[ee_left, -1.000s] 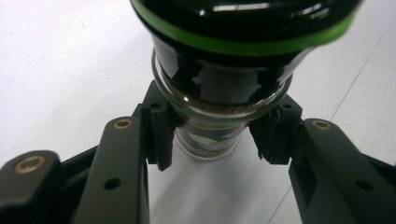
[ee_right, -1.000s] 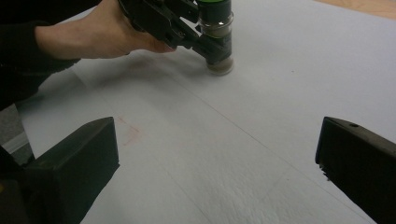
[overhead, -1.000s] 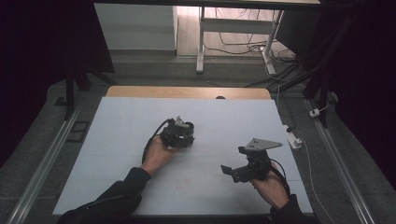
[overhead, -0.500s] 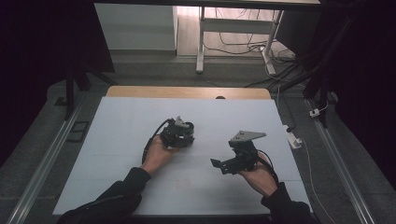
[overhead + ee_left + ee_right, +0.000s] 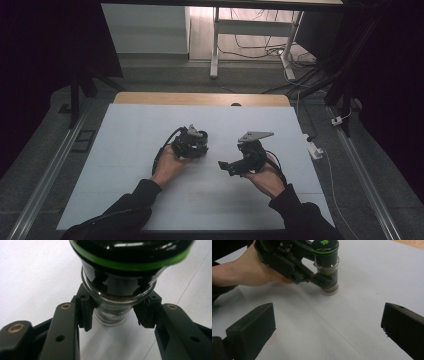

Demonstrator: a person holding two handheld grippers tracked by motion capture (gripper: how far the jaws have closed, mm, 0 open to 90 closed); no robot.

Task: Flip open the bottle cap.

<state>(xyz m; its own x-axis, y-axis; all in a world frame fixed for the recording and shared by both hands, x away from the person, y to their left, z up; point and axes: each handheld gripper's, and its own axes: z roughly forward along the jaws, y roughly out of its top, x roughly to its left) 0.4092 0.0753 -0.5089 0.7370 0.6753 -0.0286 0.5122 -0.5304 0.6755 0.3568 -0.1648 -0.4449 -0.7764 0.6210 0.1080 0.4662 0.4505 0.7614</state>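
L gripper point(image 5: 113, 315) pinches round glass jar point(image 5: 327, 270), black lid w/ green band, on matte white surface point(image 5: 362, 315); R gripper point(image 5: 329, 332) spread, empty.

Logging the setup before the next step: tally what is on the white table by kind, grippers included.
Jars: 1, glass jar with black, green-ringed lid, clamped in the left gripper
Grippers: 2, left gripper and right gripper, its jaws open
Total: 3

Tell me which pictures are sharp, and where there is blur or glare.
High view: dim, dark surroundings, table evenly lit. Left gripper view: jar blurred by closeness, glare on its dark lid. Right gripper view: jar sharp, near jaws soft.
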